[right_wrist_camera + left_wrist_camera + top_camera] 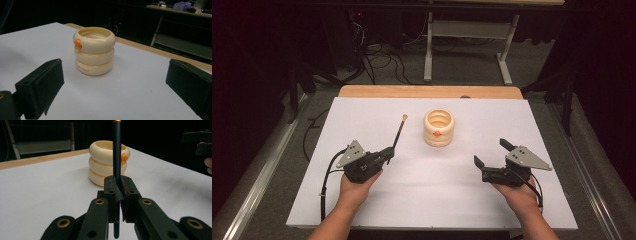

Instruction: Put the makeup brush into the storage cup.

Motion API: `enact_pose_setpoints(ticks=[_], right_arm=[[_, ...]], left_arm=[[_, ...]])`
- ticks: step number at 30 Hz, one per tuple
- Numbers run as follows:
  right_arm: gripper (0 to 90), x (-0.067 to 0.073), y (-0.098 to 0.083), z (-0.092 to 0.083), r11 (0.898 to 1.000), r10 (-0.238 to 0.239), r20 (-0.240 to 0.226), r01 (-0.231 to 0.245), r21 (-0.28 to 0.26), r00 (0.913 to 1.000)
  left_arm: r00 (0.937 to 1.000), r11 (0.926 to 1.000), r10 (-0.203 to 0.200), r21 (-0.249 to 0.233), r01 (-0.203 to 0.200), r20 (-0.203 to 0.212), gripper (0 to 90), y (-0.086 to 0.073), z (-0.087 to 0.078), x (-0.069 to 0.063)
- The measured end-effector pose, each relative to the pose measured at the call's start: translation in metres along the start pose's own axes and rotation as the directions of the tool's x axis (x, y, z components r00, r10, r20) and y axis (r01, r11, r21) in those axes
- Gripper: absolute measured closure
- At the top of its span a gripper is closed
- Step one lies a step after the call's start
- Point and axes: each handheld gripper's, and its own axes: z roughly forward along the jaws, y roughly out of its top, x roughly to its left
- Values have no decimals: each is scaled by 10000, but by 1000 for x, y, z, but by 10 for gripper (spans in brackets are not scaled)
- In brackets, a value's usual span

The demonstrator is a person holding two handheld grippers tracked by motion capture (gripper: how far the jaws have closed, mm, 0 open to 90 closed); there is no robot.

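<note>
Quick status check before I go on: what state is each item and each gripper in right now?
Brush: clamped by its dark handle in the left gripper, bristle tip raised toward the cup, outside it.
Cream ringed cup: upright on the white table, open-topped, untouched.
Left gripper: shut on the brush.
Right gripper: open, nothing between its jaws, right of the cup.

The left gripper (388, 154) clamps a brush (398, 133) that slants up and away from it. A cream cup (438, 127) stands beyond and between both grippers. The right gripper (492, 154) is agape, empty.
</note>
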Motion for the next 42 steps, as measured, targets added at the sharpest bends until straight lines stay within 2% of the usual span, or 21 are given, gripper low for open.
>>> enact_pose_setpoints(ticks=[7, 11, 12, 33, 35, 37, 39, 42], right_arm=[[44, 3, 14, 8, 9998, -53, -82, 55, 203, 10000], [59, 7, 19, 14, 9999, -166, -210, 166, 1, 9996], [59, 9, 20, 16, 10000, -23, -308, 21, -46, 9995], [68, 32, 47, 36, 9976, 8, -773, -62, -695, 9970], [71, 33, 47, 36, 9964, 1, -817, -70, -846, 9967], [77, 35, 44, 36, 9947, 246, -933, -336, -967, 9953], [76, 37, 41, 38, 9971, 163, -1028, -238, -718, 9946], [76, 38, 36, 37, 9966, 359, -1142, -441, -701, 9928]], left_arm=[[10000, 10000, 3, -35, -3, -9, 847, 0, -1, 1], [10000, 10000, 17, -28, -17, -26, 847, 0, -1, 2], [10000, 10000, 21, -27, -22, -33, 847, 0, -1, 2], [10000, 9999, 32, -169, -34, -89, 847, 2, -4, 2], [9999, 9999, 95, -136, -97, -123, 847, 2, -4, 1], [9998, 9999, 134, -90, -135, -121, 847, 3, -4, 1], [9998, 9998, 157, -89, -158, -133, 847, 3, -4, 0], [9996, 9997, 251, -44, -252, -156, 847, 5, -4, -1]])
